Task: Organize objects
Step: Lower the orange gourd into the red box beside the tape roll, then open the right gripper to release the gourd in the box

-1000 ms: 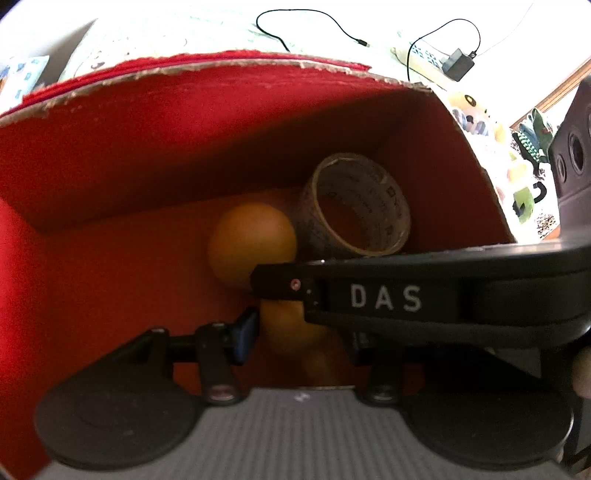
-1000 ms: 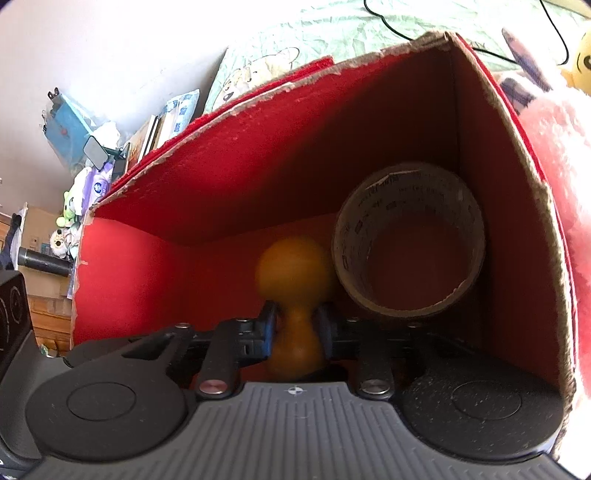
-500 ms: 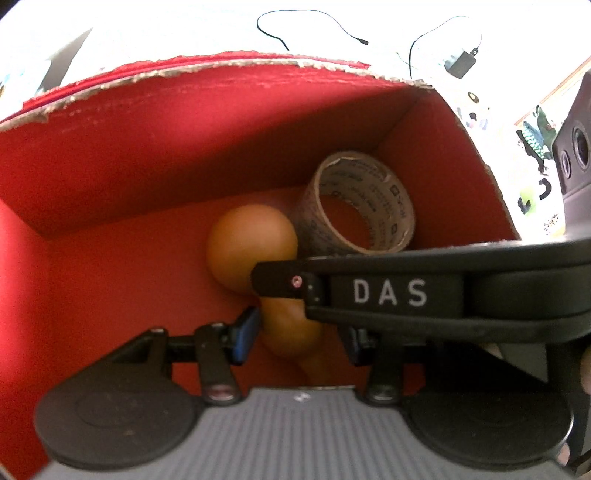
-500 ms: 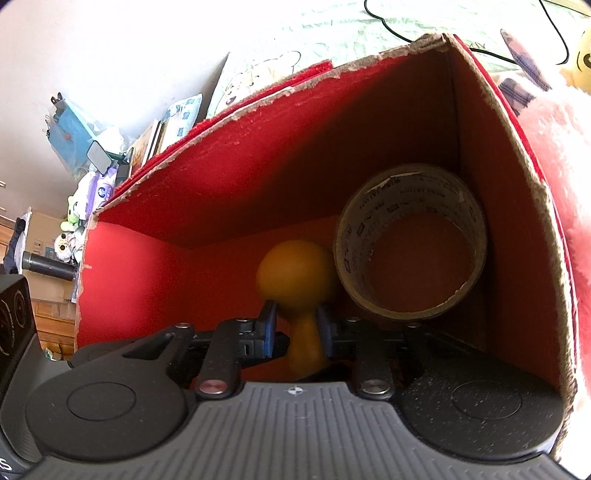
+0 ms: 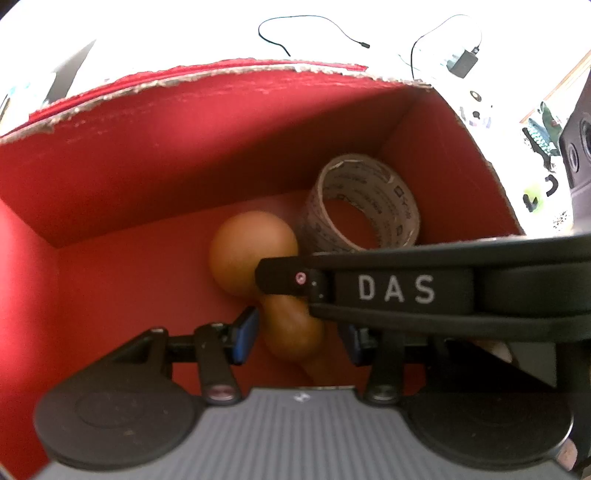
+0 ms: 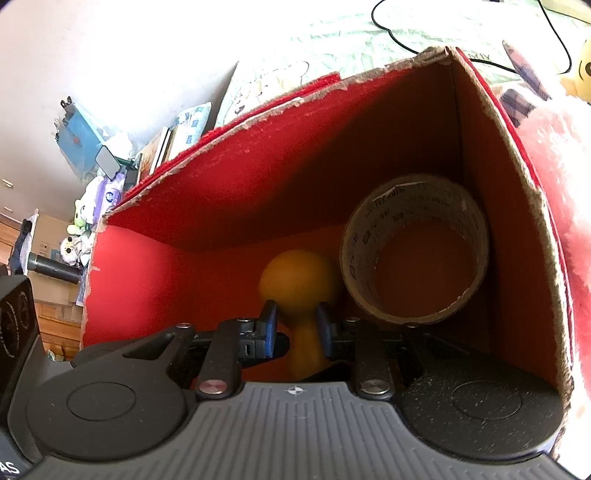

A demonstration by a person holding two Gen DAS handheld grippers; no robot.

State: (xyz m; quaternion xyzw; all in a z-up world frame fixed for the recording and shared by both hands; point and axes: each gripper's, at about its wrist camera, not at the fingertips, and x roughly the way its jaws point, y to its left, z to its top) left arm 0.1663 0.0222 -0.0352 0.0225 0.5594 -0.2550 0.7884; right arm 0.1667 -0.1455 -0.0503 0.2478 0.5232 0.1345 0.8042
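Left wrist view: a red cardboard box with torn upper edges fills the frame, and both claws reach into it. On its floor lies an orange gourd-shaped object, bulb toward the far wall and narrow neck toward the camera. Just right of the bulb, in the far right corner, a roll of printed tape stands on edge and leans against the right wall. The left claw is spread wide, its blue pads either side of the neck with clear gaps, gripping nothing. Across the right half runs the black body of the right claw, lettered "DAS". Beyond the box, black cables and a charger lie on a pale surface. Right wrist view: the right claw stands narrow about the neck of the gourd-shaped object, blue pads close at both sides; contact cannot be judged. The tape roll sits to the right, against the box wall.
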